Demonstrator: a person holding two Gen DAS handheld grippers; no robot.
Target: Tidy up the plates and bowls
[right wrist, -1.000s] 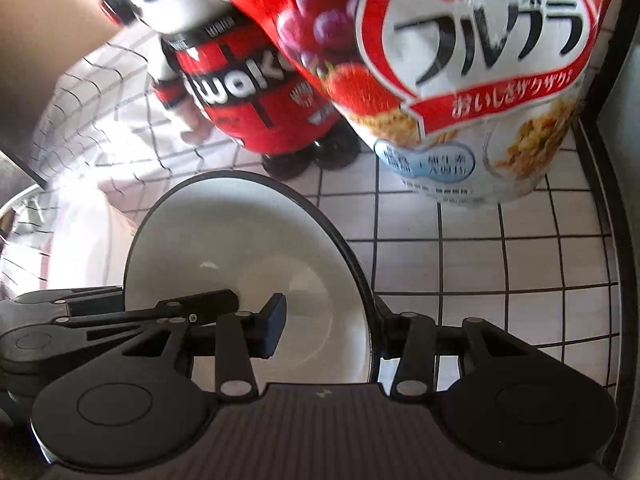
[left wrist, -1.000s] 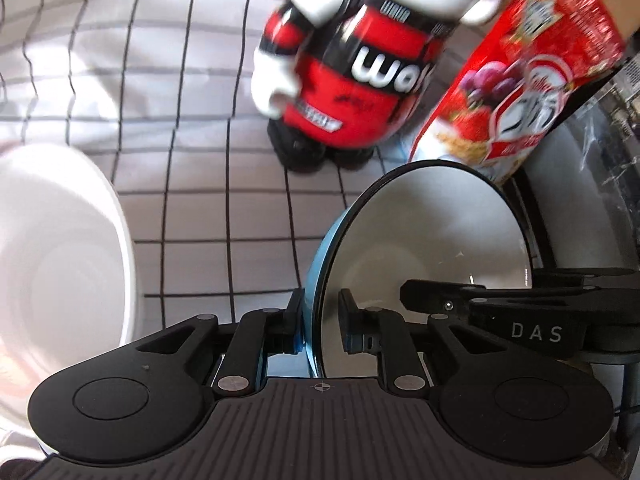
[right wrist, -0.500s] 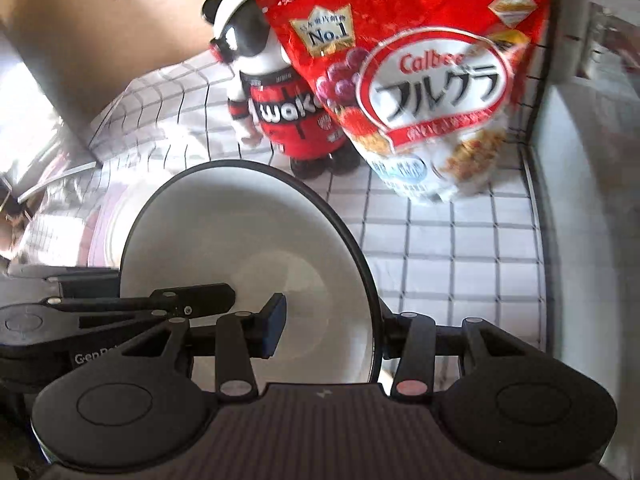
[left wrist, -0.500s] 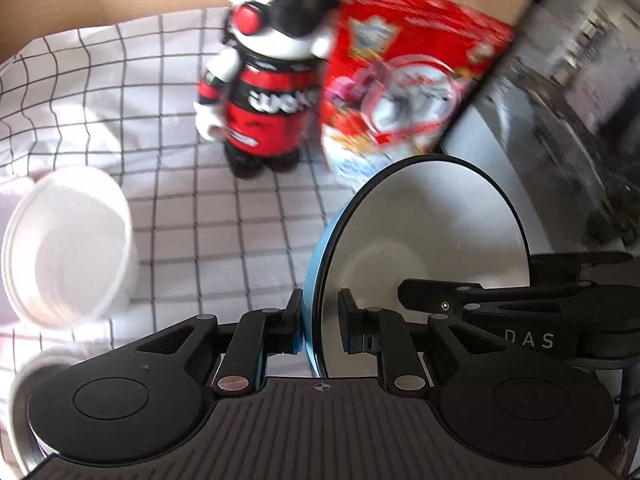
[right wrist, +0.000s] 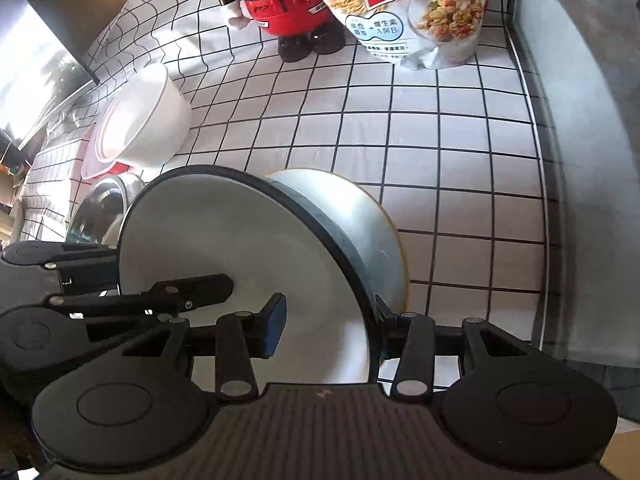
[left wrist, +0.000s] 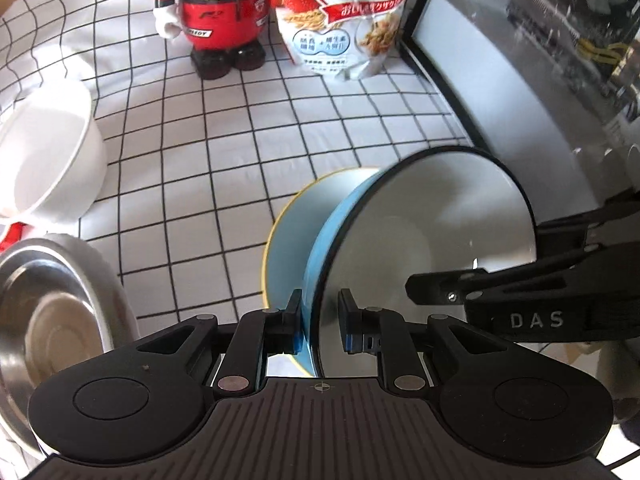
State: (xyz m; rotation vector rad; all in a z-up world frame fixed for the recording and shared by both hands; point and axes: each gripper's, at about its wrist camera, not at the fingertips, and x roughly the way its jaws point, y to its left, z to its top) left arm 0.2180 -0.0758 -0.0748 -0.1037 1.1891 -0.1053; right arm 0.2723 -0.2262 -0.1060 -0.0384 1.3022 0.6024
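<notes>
A: Which step is in hand?

B: A blue bowl [left wrist: 420,236] with a white inside and a dark rim is held between both claws, tilted on its side above the checked cloth [left wrist: 224,152] on the counter. The left claw [left wrist: 319,322] is clenched on the rim nearest its camera. The right claw [right wrist: 328,326] is set across the opposite rim, one finger inside the bowl and one outside; whether it is pressed tight cannot be told for certain, though a grip is judged likely.

A: And beneath it?

B: A pale blue plate [left wrist: 296,236] with a thin gold edge is seen just under the bowl's base. Whether the two are touching cannot be told. The step is judged to be the placing of the bowl onto that plate.

A: What is called for next?

B: The bowl has to be levelled so its base faces down, centred over the plate, lowered gently, and only then released by both claws. A steel bowl [left wrist: 56,308] and a white bowl [left wrist: 44,152] are left well apart to the left, probably to be sorted afterwards. The toy figure [left wrist: 218,12] and the cereal bag [left wrist: 352,20] at the back are not part of it
</notes>
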